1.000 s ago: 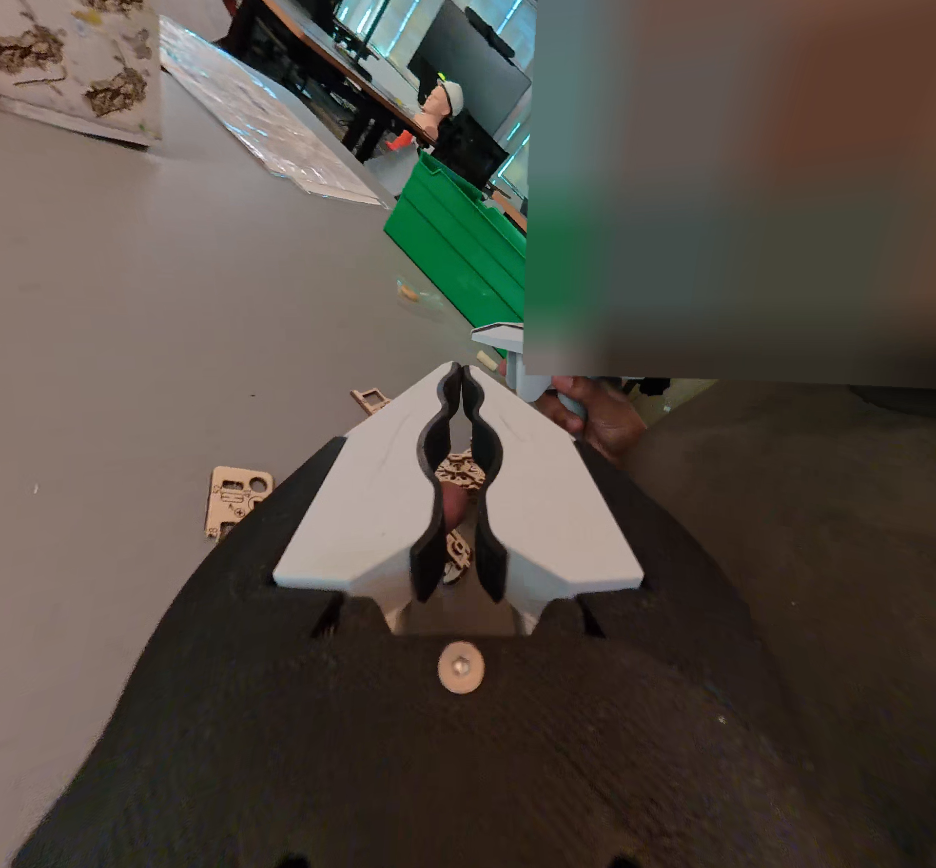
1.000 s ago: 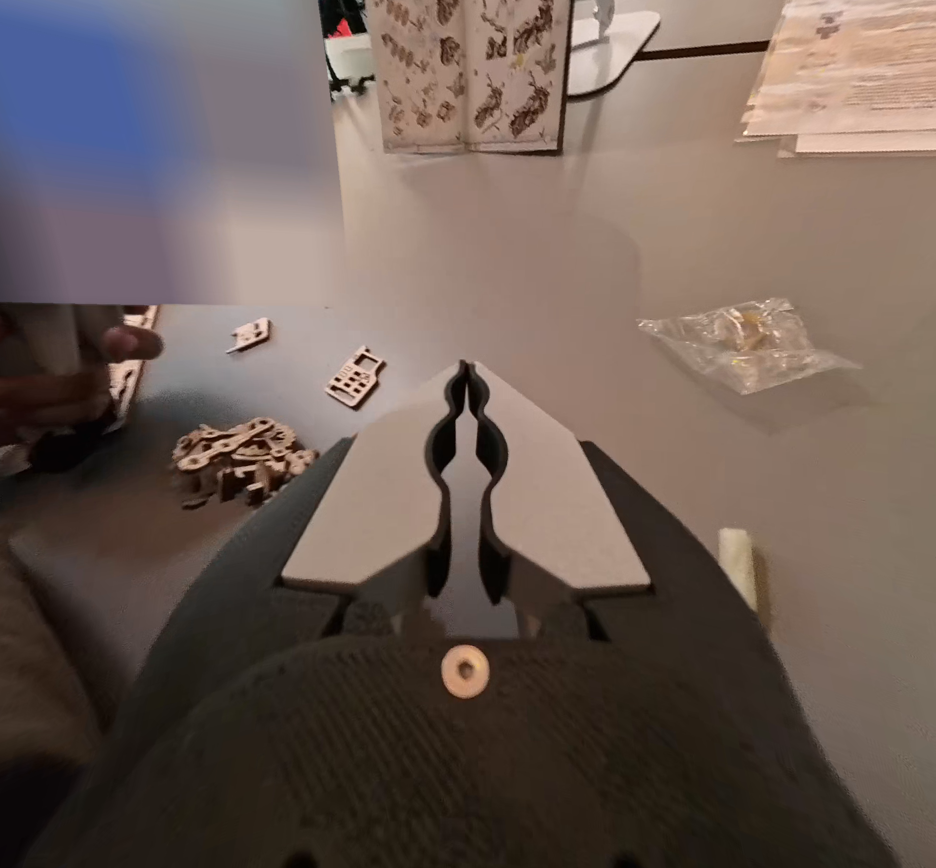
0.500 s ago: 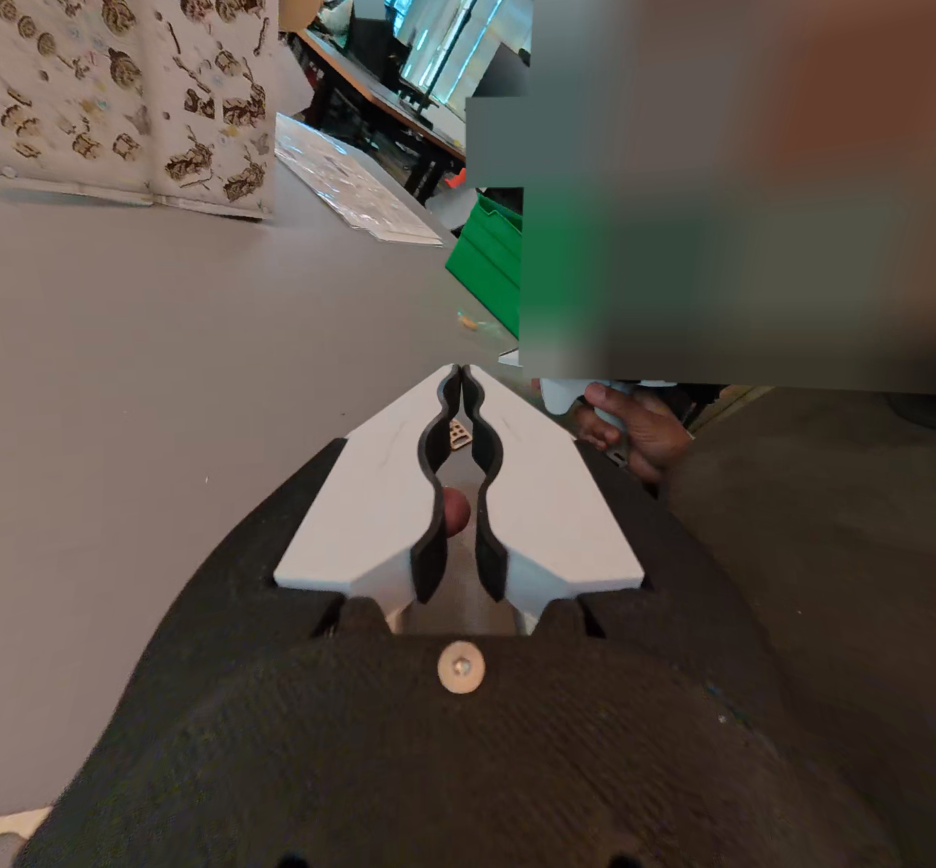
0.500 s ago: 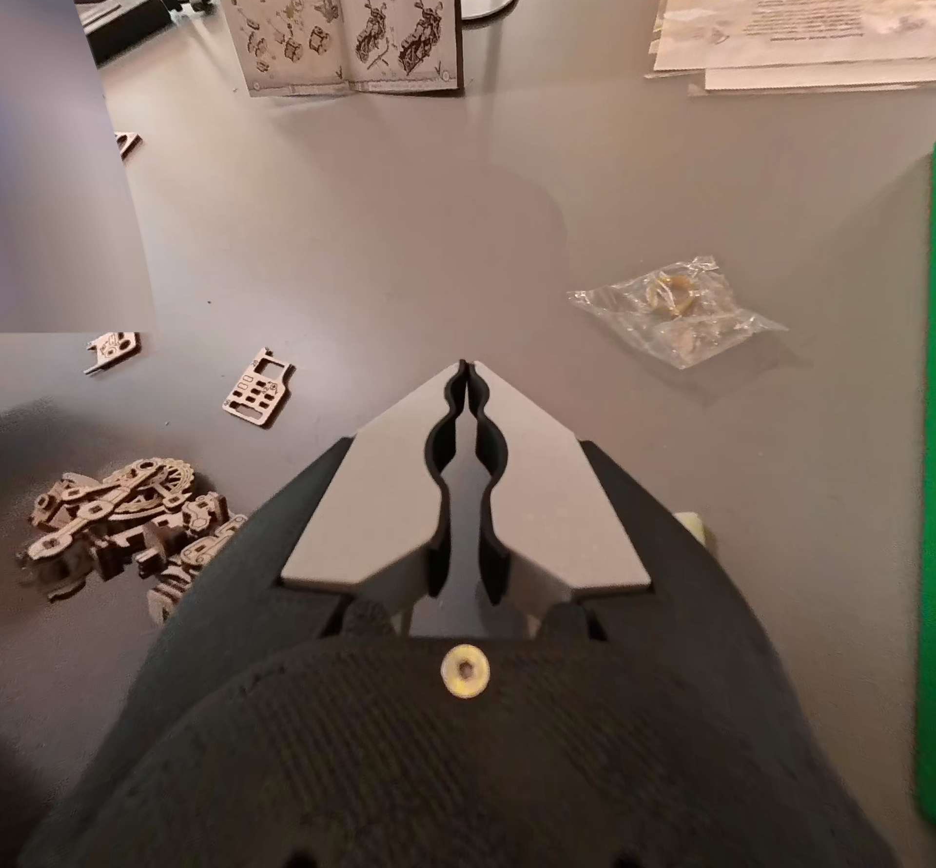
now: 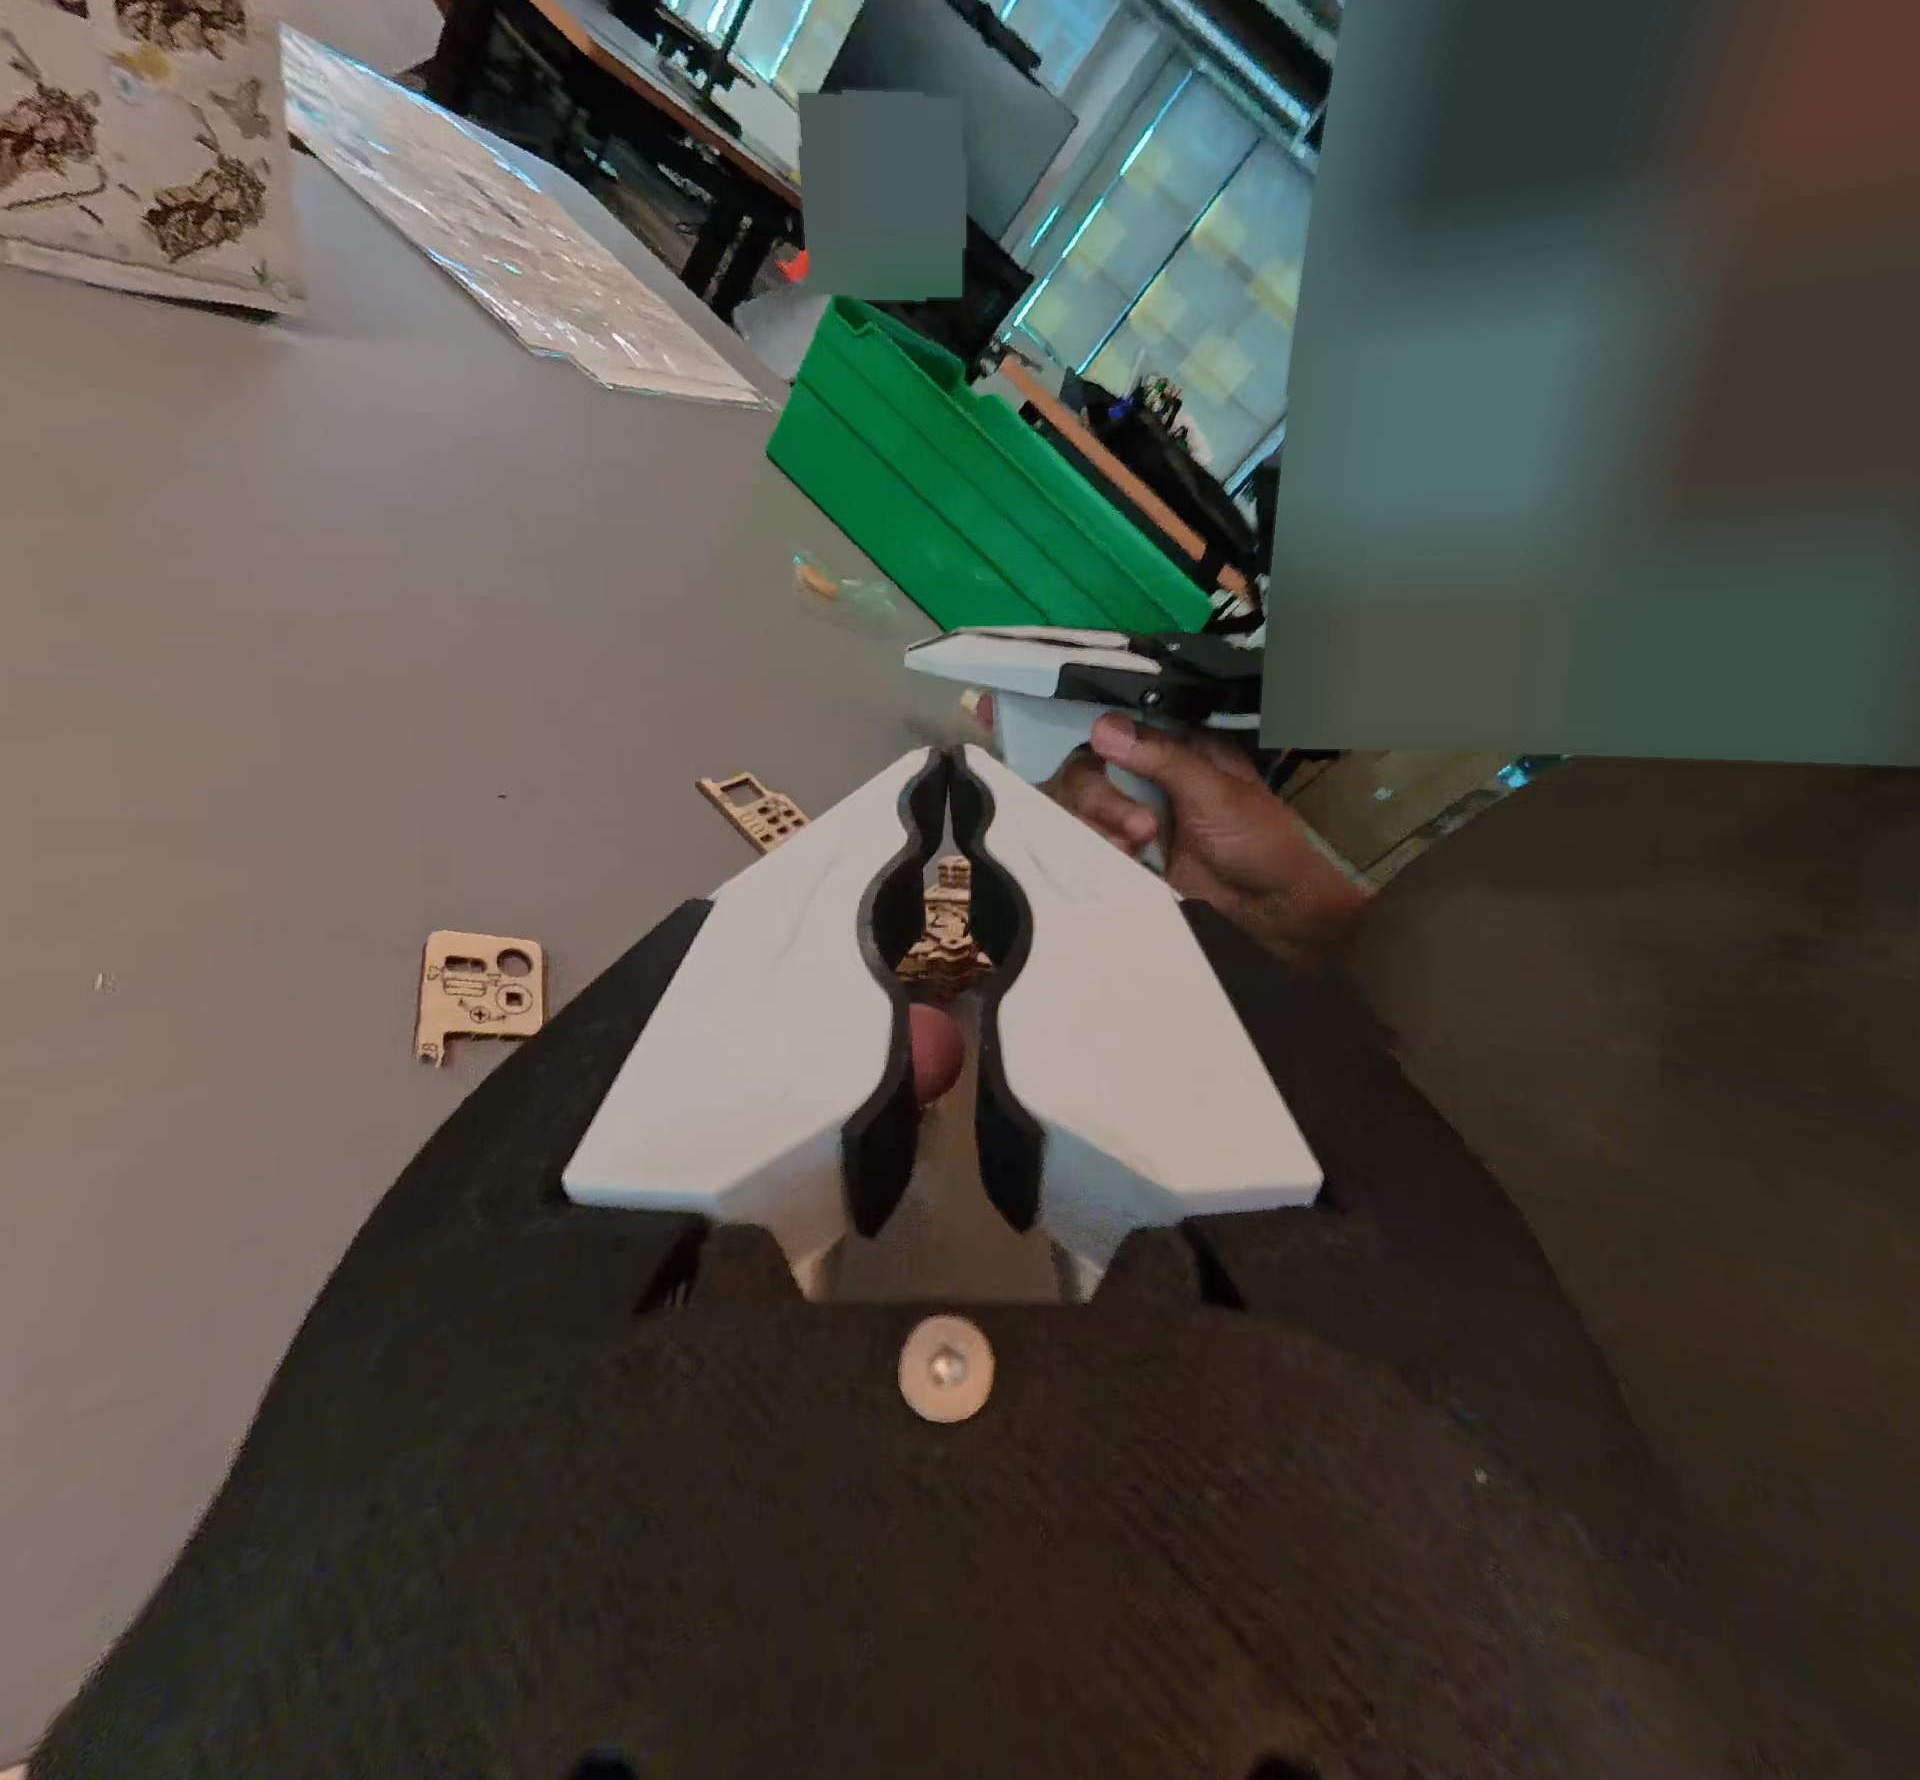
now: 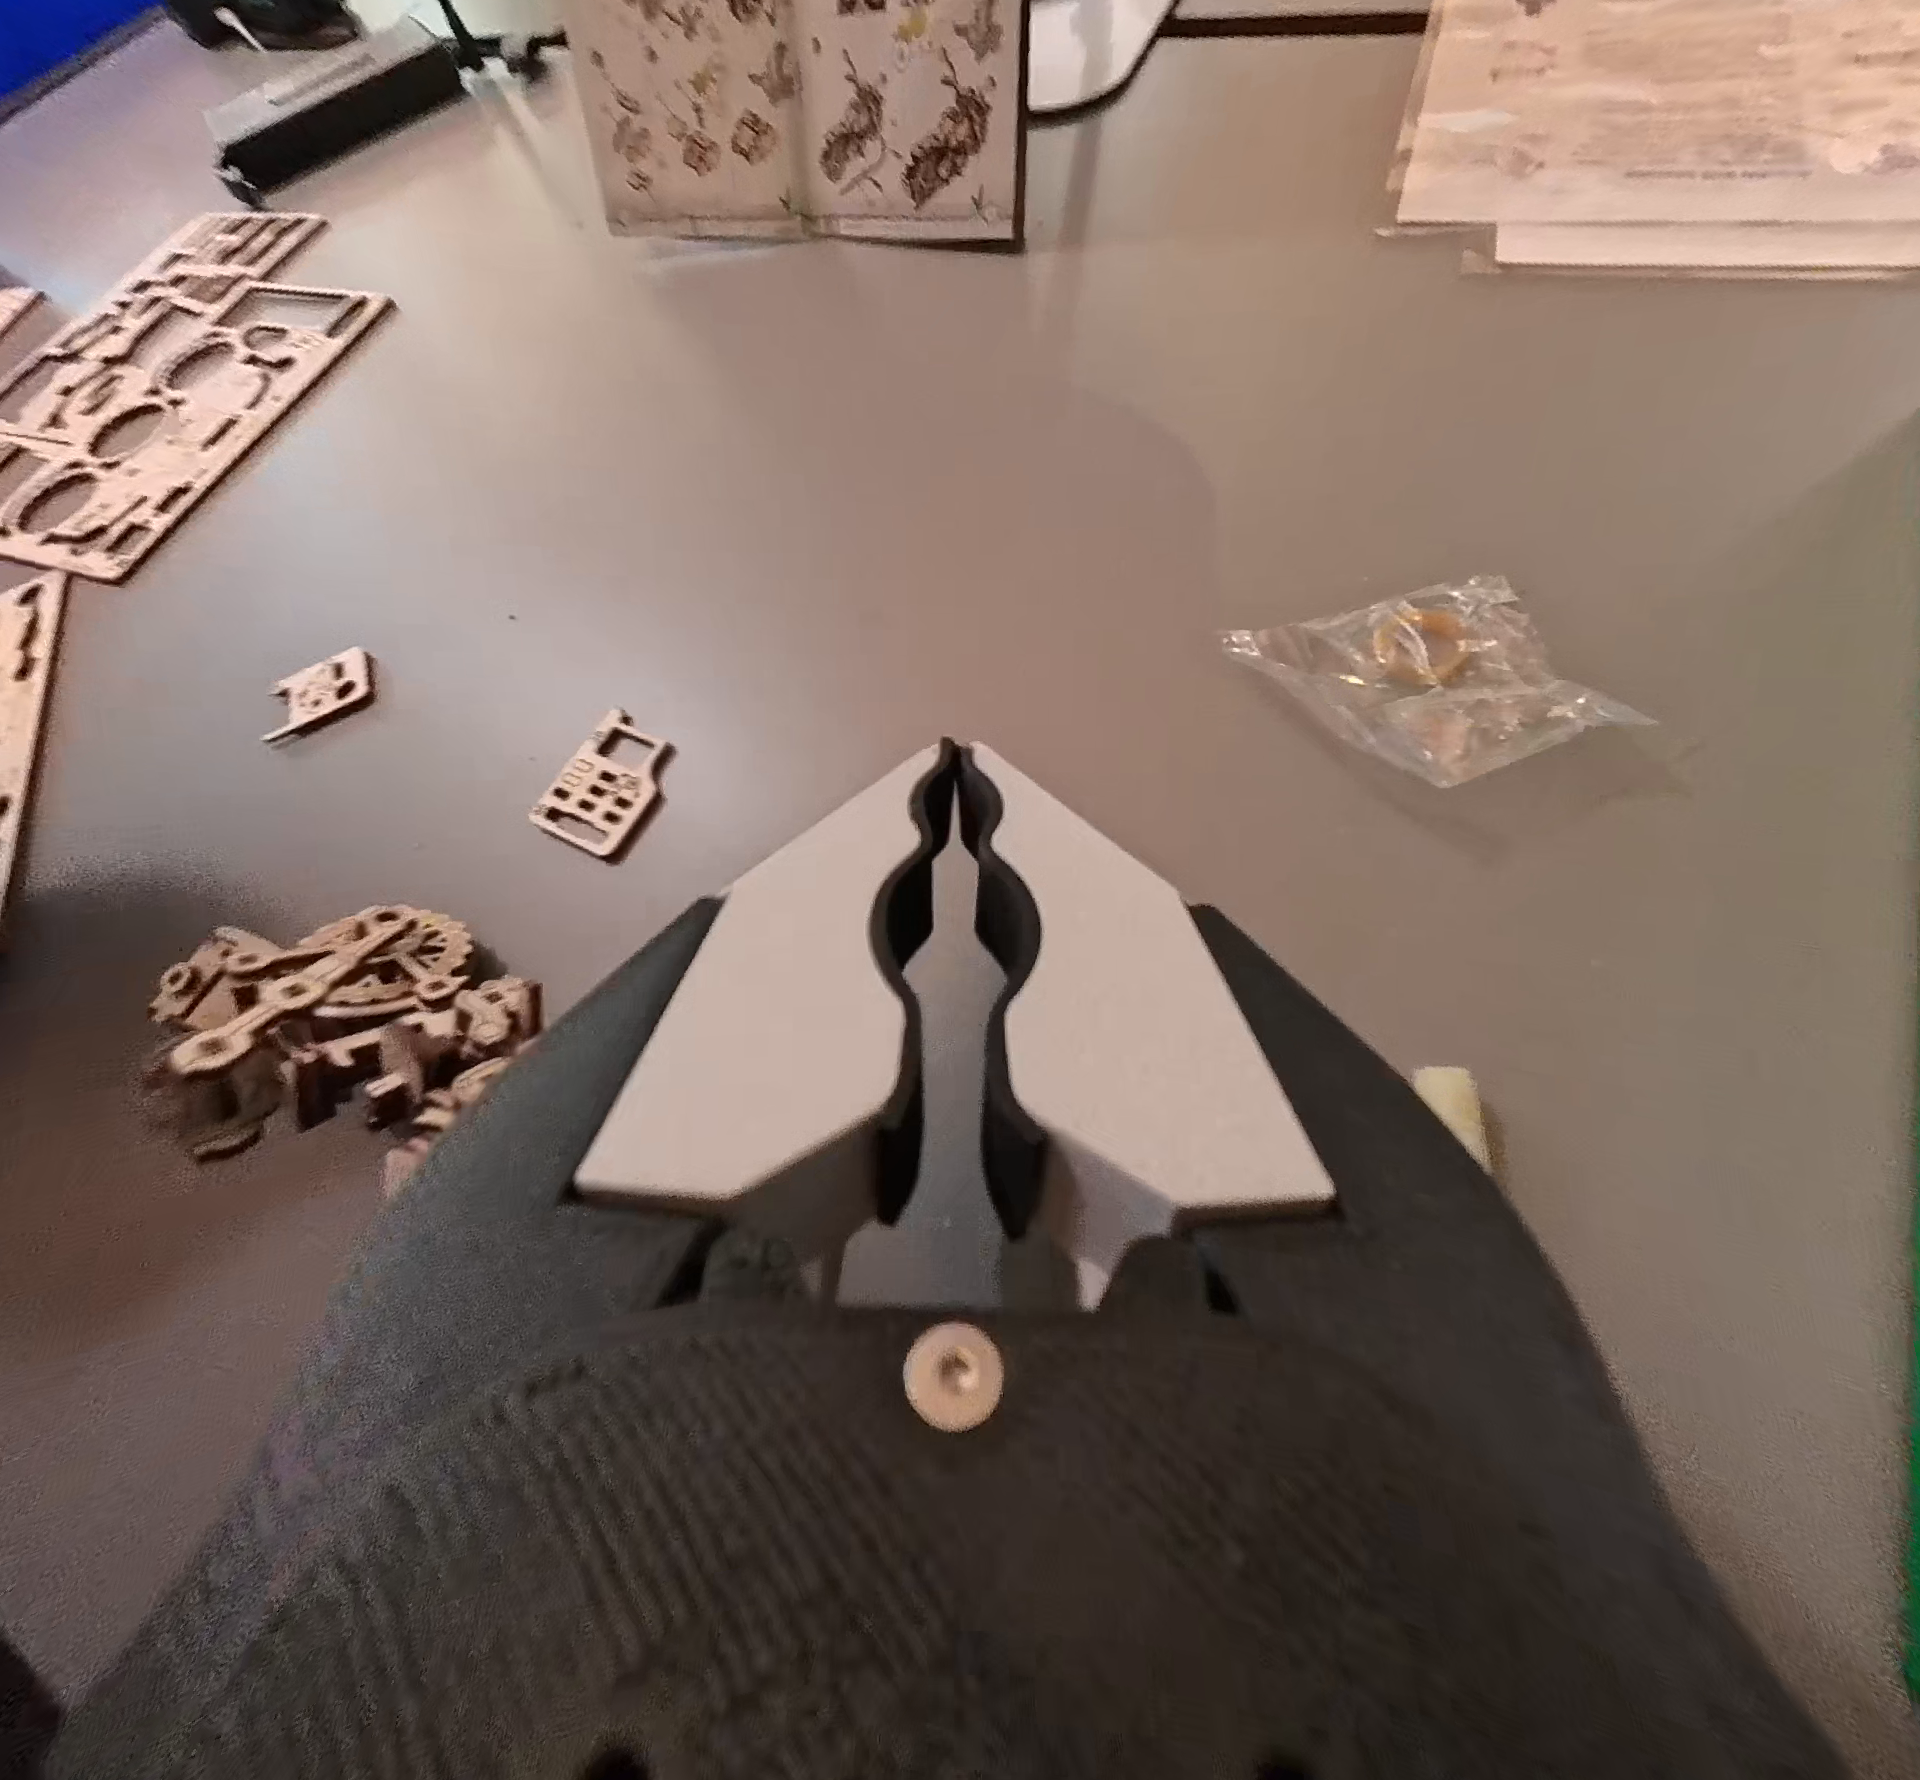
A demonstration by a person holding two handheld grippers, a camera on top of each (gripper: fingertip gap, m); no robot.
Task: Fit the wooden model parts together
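A partly built wooden model (image 6: 332,1024) of gears and links lies on the grey table, left of my right gripper (image 6: 954,756), which is shut and empty above the table. A flat keypad-shaped wooden part (image 6: 601,785) and a smaller flat part (image 6: 322,691) lie beyond the model. In the left wrist view my left gripper (image 5: 943,766) is shut and empty; the model (image 5: 943,941) shows through the gap between its fingers. The square flat part (image 5: 480,995) and keypad part (image 5: 753,811) lie to its left. The right gripper (image 5: 1029,665), held by a hand, shows ahead.
Punched wooden sheets (image 6: 156,390) lie at far left. An instruction booklet (image 6: 800,37) stands at the back, with paper sheets (image 6: 1683,57) at back right. A clear plastic bag (image 6: 1434,691) lies right of the gripper, a small white block (image 6: 1455,1102) nearer. A green crate (image 5: 966,504) borders the table. My hands' fingertips stand some 20 cm from each other.
The right gripper has drawn back and turned, bringing the wooden sheets into view at left. The left view swung so the flat parts and the right gripper's hand show again. Both stay shut.
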